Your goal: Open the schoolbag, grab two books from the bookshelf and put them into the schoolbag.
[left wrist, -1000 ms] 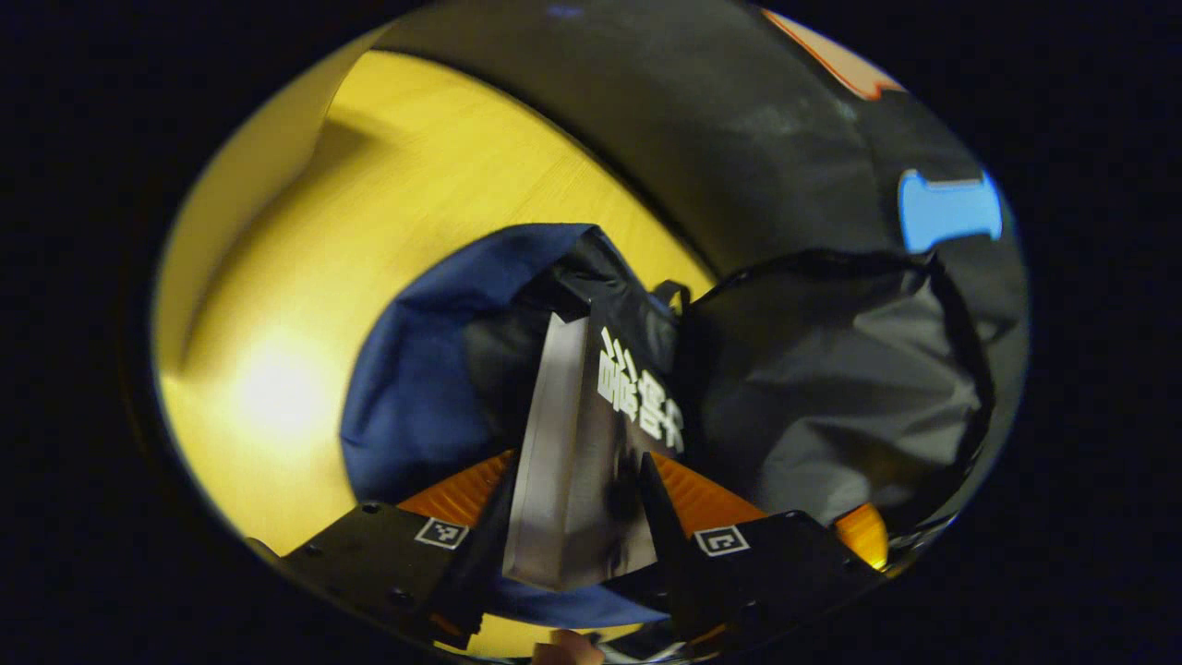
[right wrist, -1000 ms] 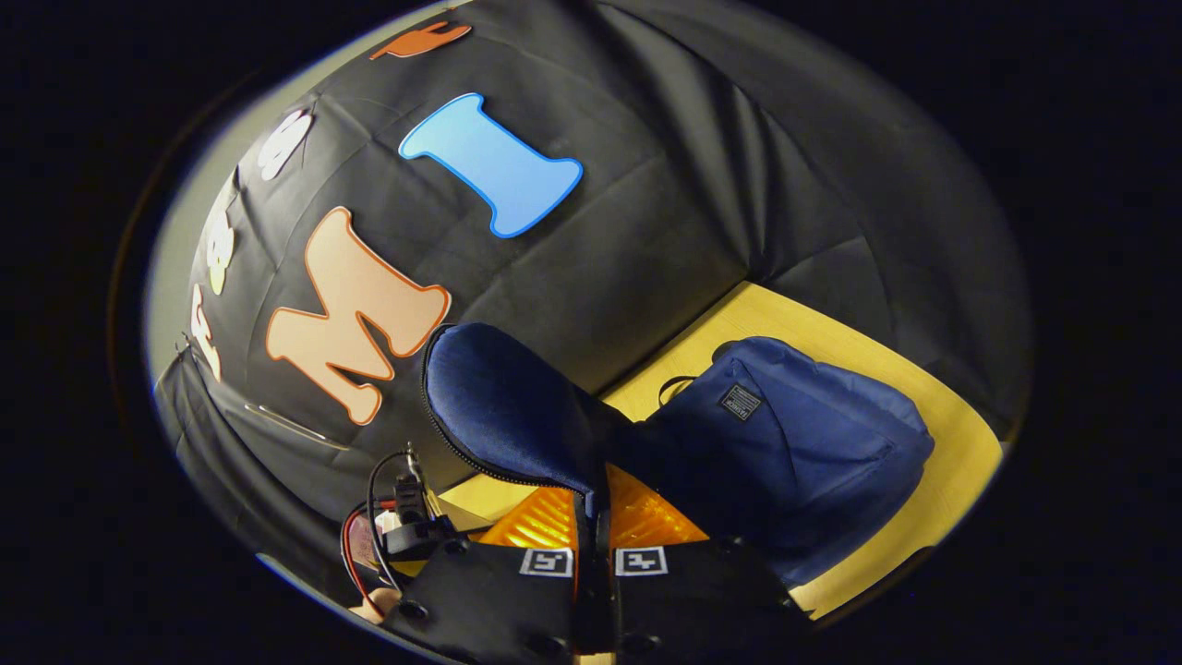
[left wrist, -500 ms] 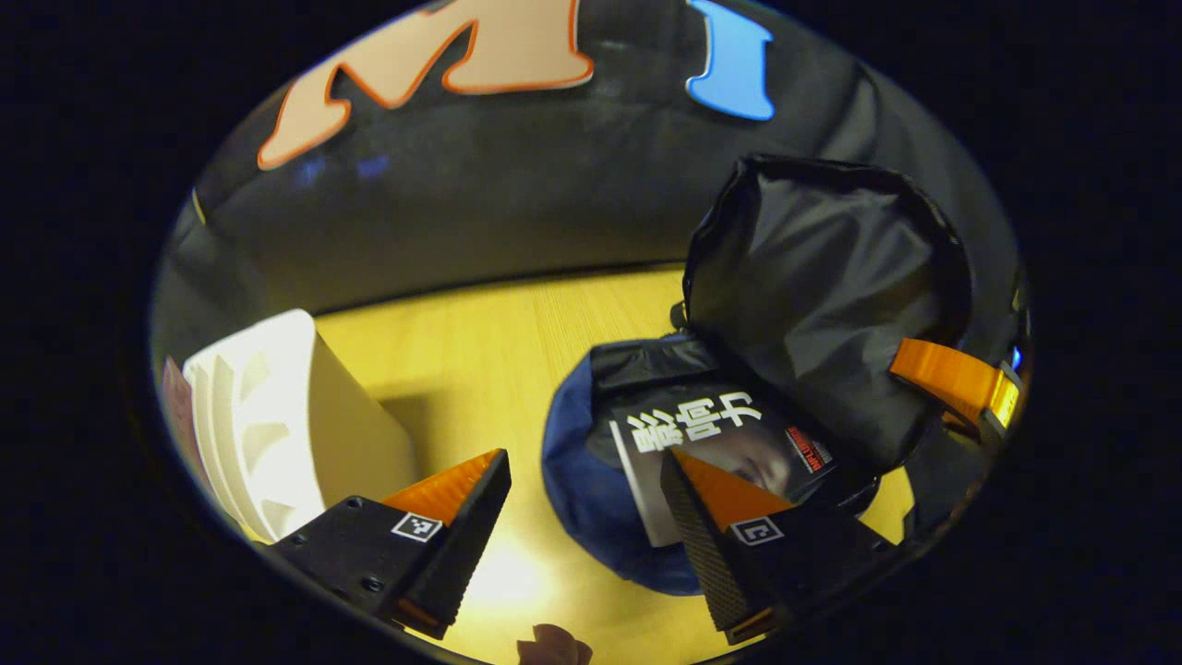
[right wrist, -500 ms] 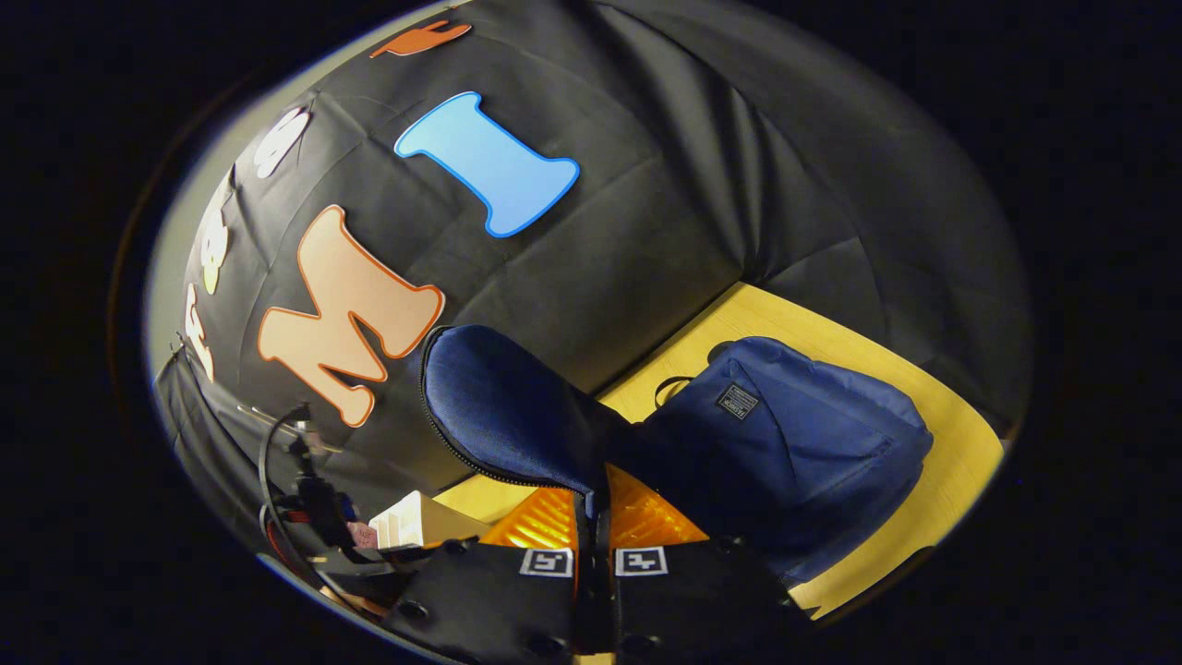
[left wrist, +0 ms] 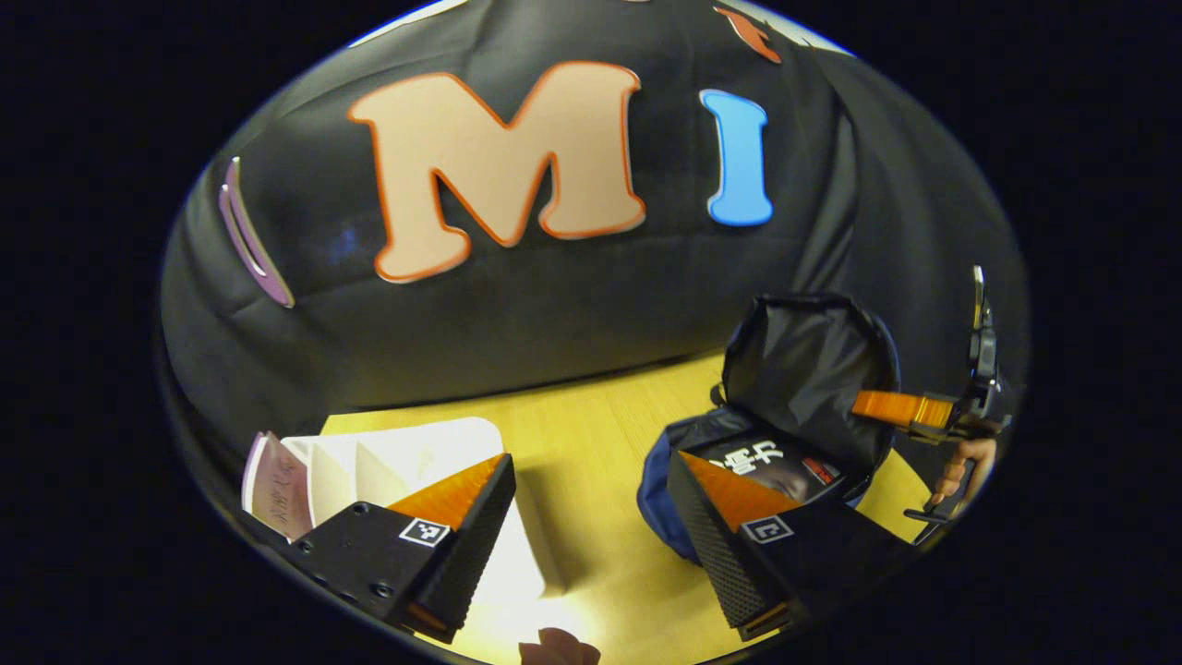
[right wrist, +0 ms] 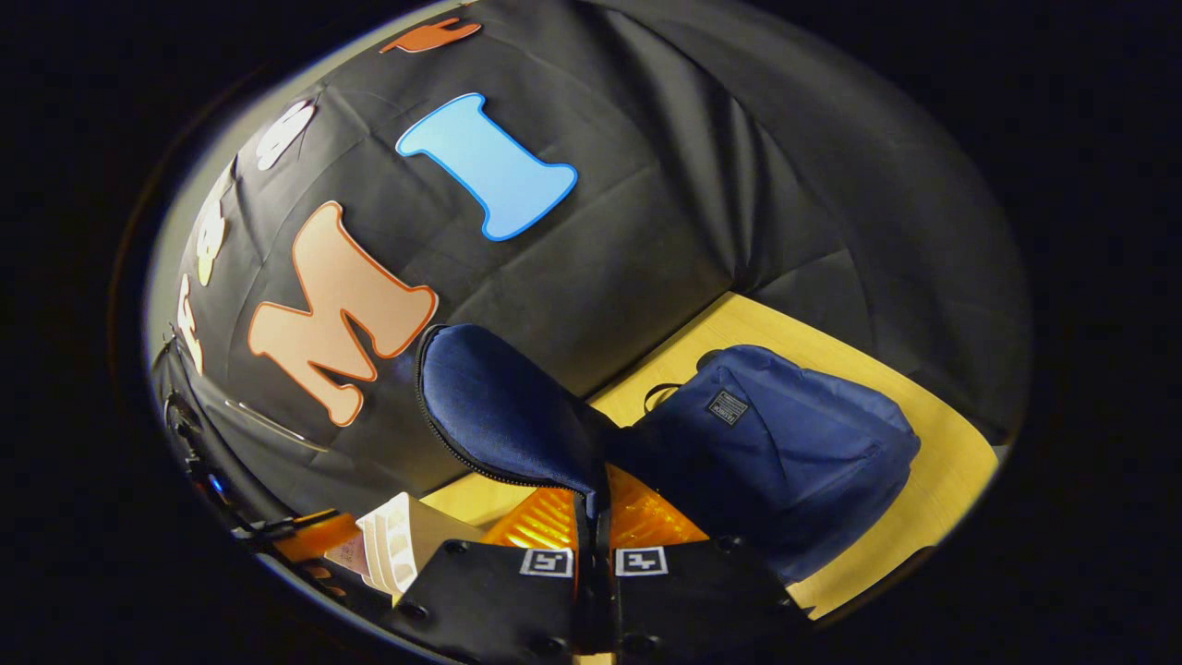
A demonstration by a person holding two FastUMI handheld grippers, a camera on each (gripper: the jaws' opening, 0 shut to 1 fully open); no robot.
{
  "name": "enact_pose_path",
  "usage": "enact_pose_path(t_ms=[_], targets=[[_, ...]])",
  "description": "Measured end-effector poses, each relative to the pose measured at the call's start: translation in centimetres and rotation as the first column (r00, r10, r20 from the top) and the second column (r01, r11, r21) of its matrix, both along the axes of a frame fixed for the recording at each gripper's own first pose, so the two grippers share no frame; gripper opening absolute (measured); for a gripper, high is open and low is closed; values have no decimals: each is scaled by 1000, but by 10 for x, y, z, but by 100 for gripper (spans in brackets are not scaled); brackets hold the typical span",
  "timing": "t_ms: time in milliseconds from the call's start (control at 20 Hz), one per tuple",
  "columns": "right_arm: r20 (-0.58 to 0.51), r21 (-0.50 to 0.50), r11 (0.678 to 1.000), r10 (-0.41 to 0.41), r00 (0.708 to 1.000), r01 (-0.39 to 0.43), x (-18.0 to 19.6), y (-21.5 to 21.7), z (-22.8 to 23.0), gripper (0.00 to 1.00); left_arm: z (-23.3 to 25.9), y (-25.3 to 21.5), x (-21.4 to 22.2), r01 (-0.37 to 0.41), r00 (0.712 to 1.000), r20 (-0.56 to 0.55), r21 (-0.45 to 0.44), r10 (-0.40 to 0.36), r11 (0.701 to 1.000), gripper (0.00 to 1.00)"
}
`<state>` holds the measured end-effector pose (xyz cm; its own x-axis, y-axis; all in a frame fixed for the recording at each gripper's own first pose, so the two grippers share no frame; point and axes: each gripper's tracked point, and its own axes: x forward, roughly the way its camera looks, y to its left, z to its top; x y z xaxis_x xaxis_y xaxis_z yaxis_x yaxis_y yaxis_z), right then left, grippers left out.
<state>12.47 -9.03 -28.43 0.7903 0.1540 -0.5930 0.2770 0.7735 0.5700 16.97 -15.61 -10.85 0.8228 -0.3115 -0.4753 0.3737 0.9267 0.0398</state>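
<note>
The blue schoolbag (right wrist: 785,453) is laid on the yellow desk (left wrist: 591,434) near its right edge, its flap (right wrist: 503,411) lifted upright. One dark-covered book (left wrist: 771,462) is seen lying inside the open bag. The flap's zippered edge is pinched between the closed fingers of the right gripper (right wrist: 591,517). The left gripper (left wrist: 591,499) is held wide apart, empty, above the desk between bag and white bookshelf (left wrist: 397,462), which is set at the left edge with a pink book (left wrist: 272,485) in it.

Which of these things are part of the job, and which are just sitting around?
Part of the job:
schoolbag, its flap pinched up by the right hand-held gripper
book lying in the bag
white bookshelf with a book left
left hand-held gripper, open

Just there:
wooden table
</note>
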Motion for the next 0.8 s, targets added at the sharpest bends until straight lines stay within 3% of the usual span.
enact_pose_path(t_ms=[100,150,350,400,550,800], targets=[[0,-7,1000,-11,1000,11,0,-3,1,0,21,26,0,-31,999,38,-27,32,999,98],[-2,-10,1000,-15,1000,15,1,-3,2,5,30,41,2,-49,997,57,-32,51,998,98],[-3,-30,999,-15,1000,15,2,-3,3,0,47,97,9,-120,988,101,-15,121,993,100],[-4,-32,999,-18,1000,18,3,-4,4,5,52,116,8,-138,985,104,-9,138,990,97],[-6,-44,999,-18,1000,18,2,-2,2,0,56,162,11,-185,976,117,22,182,982,97],[-6,-48,998,-33,999,33,4,-2,2,3,44,219,17,-253,964,99,39,248,967,97]])
